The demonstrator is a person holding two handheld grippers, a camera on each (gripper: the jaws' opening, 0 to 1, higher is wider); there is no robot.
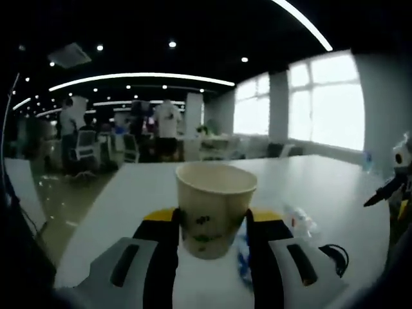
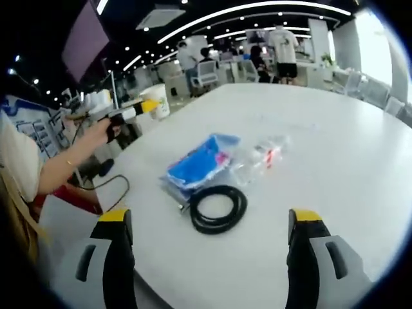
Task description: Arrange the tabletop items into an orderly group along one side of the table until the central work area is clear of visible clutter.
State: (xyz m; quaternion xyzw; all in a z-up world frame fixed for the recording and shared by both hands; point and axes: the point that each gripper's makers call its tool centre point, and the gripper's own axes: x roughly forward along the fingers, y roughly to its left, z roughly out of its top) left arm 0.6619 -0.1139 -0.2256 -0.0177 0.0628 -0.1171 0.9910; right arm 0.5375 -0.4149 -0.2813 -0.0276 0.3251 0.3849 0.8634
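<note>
A cream paper cup [image 1: 215, 193] stands upright between the jaws of my left gripper [image 1: 214, 219], which is shut on it above the white table [image 1: 322, 180]. In the right gripper view the same cup [image 2: 158, 96] and left gripper [image 2: 149, 107] hang over the table's far left edge, held by a hand. My right gripper [image 2: 210, 219] is open, with nothing between its jaws. Just beyond it lie a black cable coil [image 2: 217, 207], a blue packet [image 2: 199, 161] and a crumpled clear plastic bottle [image 2: 261, 154]. The right gripper [image 1: 393, 187] shows at the right edge of the left gripper view.
The person's forearm [image 2: 71, 154] reaches along the table's left edge [image 2: 129, 187]. The bottle [image 1: 299, 222] and cable [image 1: 335, 257] lie to the right of my left jaws. People and office chairs [image 1: 84, 148] stand far behind the table, with bright windows [image 1: 328, 103] to the right.
</note>
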